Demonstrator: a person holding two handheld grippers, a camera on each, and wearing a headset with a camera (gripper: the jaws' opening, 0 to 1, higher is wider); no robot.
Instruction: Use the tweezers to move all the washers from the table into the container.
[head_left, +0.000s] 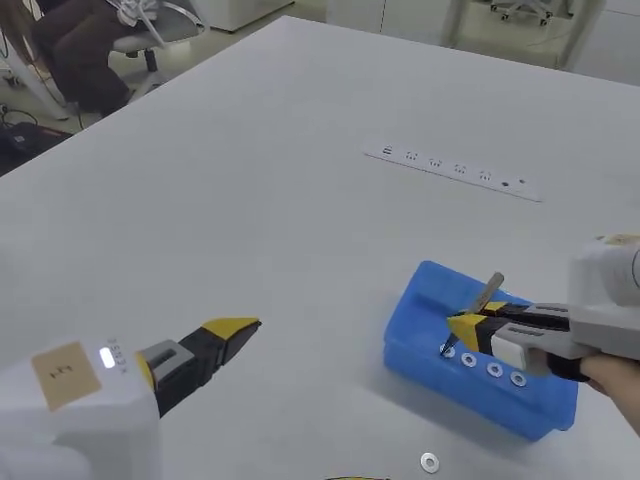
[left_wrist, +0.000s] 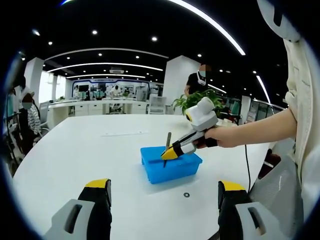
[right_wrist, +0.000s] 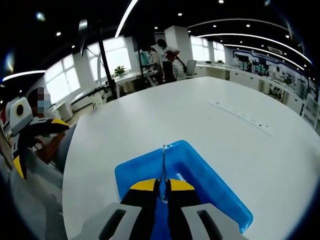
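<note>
A blue container (head_left: 430, 290) stands on the white table; several washers (head_left: 494, 370) lie in a row along its near side. My right gripper (head_left: 462, 326) is shut on the tweezers (head_left: 488, 290), whose tips point down into the container. In the right gripper view the tweezers (right_wrist: 163, 160) rise between the closed jaws over the blue container (right_wrist: 210, 180). One washer (head_left: 429, 461) lies on the table in front of the container, also seen as the washer (left_wrist: 186, 194). My left gripper (head_left: 238, 335) hovers open at the lower left, away from the container (left_wrist: 170, 170).
A white power strip (head_left: 455, 170) lies flat on the table beyond the container. An office chair (head_left: 150, 30) and a seated person are off the far left corner. Other people stand in the background by desks.
</note>
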